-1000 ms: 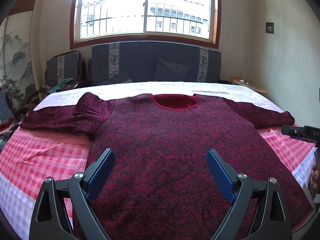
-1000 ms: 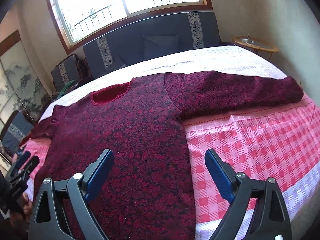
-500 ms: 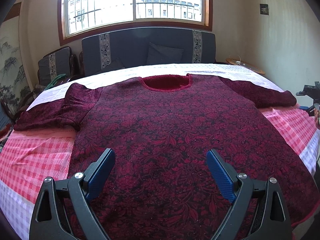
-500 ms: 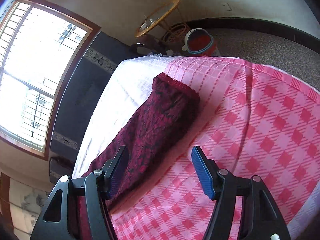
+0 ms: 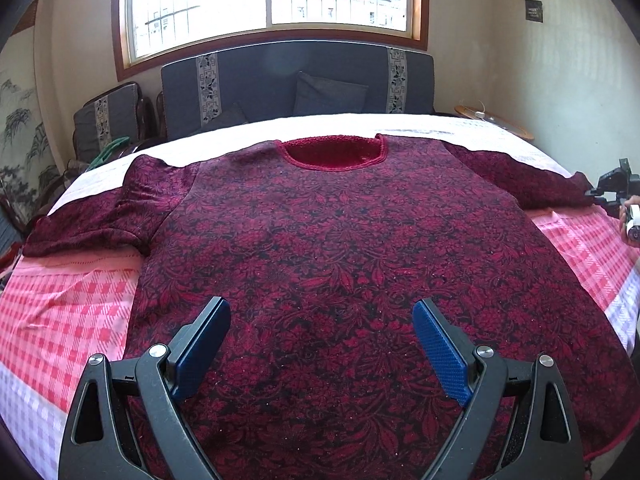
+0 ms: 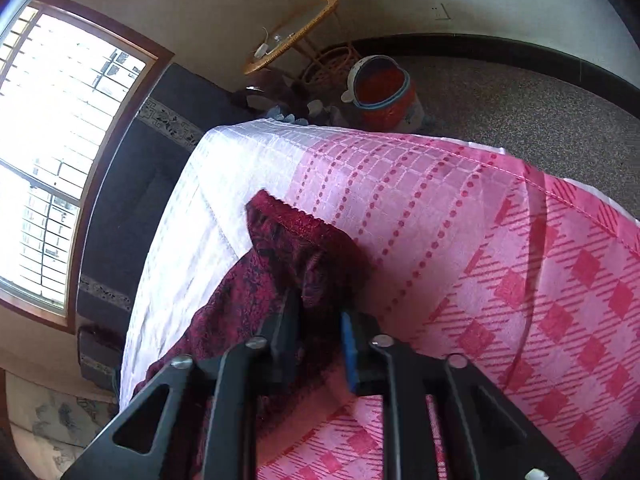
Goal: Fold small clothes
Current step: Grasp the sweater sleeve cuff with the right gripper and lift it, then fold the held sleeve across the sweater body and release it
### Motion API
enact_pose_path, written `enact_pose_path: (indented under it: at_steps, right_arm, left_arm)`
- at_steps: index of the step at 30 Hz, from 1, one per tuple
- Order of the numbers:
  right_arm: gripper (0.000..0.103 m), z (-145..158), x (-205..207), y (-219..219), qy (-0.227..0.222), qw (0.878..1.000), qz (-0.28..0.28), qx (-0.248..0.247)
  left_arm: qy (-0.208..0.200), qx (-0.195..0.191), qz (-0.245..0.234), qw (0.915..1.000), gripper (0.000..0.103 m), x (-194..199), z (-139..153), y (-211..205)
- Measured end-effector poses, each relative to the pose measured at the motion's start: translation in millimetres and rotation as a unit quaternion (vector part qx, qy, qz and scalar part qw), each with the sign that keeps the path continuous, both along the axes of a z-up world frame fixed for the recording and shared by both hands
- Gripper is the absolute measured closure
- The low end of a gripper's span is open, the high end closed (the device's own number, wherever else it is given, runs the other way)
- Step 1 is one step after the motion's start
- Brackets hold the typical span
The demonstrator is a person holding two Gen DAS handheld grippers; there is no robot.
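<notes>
A dark red floral sweater (image 5: 340, 260) lies flat, neckline away from me, on the pink checked bed cover (image 5: 60, 312). Both sleeves are spread out sideways. My left gripper (image 5: 320, 344) hovers open above the sweater's lower front, with nothing between its blue pads. In the right wrist view my right gripper (image 6: 318, 312) is at the end of the right sleeve (image 6: 296, 236). Its jaws are closing tight, and the pads pinch the bunched fabric just behind the cuff. That gripper (image 5: 612, 188) also shows at the far right of the left wrist view, at the sleeve's tip.
A dark blue sofa (image 5: 280, 80) with cushions stands behind the bed under the window. Past the bed's right corner are a wicker side table (image 6: 292, 36) and a red bucket (image 6: 384, 92) on the carpet. The cover's edge (image 6: 520, 172) drops off close to the cuff.
My right gripper swung from the sweater's hem out to the right sleeve end, rolled over, and shut on the cuff. The left gripper crept slightly forward and lower, still open.
</notes>
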State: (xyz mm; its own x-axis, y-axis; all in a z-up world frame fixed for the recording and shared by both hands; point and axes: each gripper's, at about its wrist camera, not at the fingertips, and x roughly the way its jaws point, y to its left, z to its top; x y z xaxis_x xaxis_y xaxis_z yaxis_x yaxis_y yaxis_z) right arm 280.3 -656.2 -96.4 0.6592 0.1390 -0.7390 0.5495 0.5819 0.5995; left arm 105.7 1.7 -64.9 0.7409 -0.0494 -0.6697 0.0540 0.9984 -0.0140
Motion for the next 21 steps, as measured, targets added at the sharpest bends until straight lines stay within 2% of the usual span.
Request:
enact_pose_path:
  at_steps: [2,5,8,12,16,21]
  right_arm:
    - [0.092,4.8,-3.0,0.7,-0.005,1.0,-0.009,0.006]
    - [0.092,42.8,-6.5,31.5,-0.061,0.998,0.011,-0.017]
    - [0.092,89.9,5.1,100.7,-0.124,0.989,0.08,-0.012]
    - [0.092,136.3,26.5,222.6,-0.178,0.968,0.179,-0.014]
    - [0.092,132.1,56.8,346.5,-0.181,0.949,0.258,-0.005]
    - [0.092,79.6,75.2,475.8,-0.137,0.934,0.33,0.023]
  left_arm:
    - [-0.001,-0.009,0.005,0.9999,0.011,0.2,1.8,5.8]
    - [-0.012,-0.02,0.015,0.9996,0.011,-1.8,7.5,16.8]
    - [-0.021,-0.03,0.025,0.999,0.011,-4.1,14.4,27.9]
    - [-0.034,-0.046,0.04,0.9975,0.011,-8.4,21.6,46.8]
    - [-0.041,-0.06,0.05,0.9961,0.011,-16.5,24.7,66.9]
    - [-0.04,-0.067,0.057,0.9953,0.011,-24.5,21.6,88.6]
